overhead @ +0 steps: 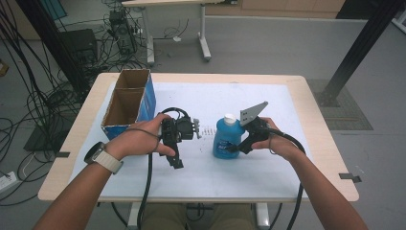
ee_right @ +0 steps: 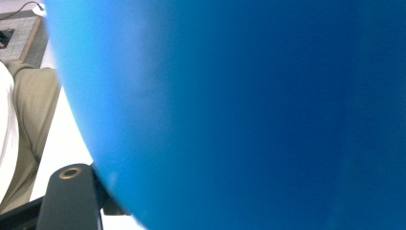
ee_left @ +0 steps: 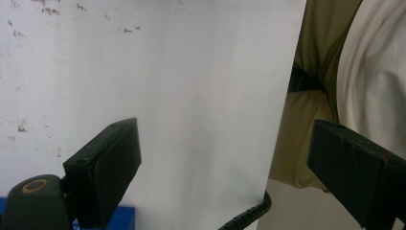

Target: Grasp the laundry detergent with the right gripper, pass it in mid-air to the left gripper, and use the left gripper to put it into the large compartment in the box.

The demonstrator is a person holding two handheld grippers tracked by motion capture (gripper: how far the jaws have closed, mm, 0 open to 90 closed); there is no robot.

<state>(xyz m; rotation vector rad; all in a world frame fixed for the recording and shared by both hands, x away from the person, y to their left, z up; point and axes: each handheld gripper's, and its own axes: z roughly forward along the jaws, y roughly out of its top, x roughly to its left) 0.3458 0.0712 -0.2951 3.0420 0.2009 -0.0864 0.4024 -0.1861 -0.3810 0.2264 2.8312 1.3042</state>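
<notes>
A blue bottle (overhead: 226, 139) with a white cap stands upright near the middle of the white table cover. My right gripper (overhead: 235, 147) reaches it from the right, low on its body, with the jaws on either side. In the right gripper view the blue bottle (ee_right: 249, 115) is very close, and one black finger (ee_right: 72, 201) lies against its side; the other finger is hidden behind it. My left gripper (overhead: 177, 162) lies left of the bottle, apart from it, and points back toward the person. Its fingers (ee_left: 107, 167) stand wide apart over bare cover with nothing between them.
An open cardboard box (overhead: 128, 103) with a blue side and two compartments stands at the table's back left. The white cover (overhead: 230, 96) spans most of the wooden tabletop. The person's lap (ee_left: 311, 120) sits just past the near edge. Cables and table legs crowd the floor behind.
</notes>
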